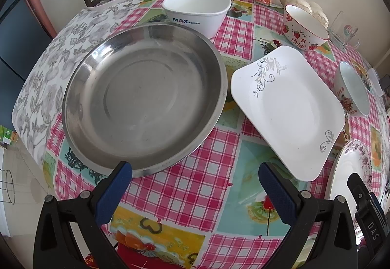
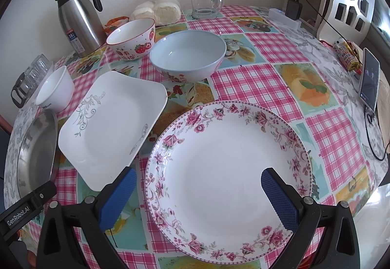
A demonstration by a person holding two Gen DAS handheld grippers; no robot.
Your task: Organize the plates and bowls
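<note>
Nothing stacked yet. Steel plate (image 1: 143, 98), square plate (image 1: 287, 110) and floral plate (image 2: 226, 166) lie singly on the desk (image 2: 256, 79), four bowls apparently apart behind. Left gripper (image 1: 195, 186) and right gripper (image 2: 198, 191): fingers wide, empty.

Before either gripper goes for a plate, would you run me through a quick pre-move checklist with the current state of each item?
1. Left gripper open: ok.
2. Right gripper open: ok.
3. Both grippers holding nothing: ok.
4. Steel plate, square plate and floral plate lying flat, nothing in them: ok.
5. Plates apart from one another: cannot tell; steel and square rims look very close.
6. Blue bowl and strawberry bowl upright, clear of the floral plate: ok.
</note>
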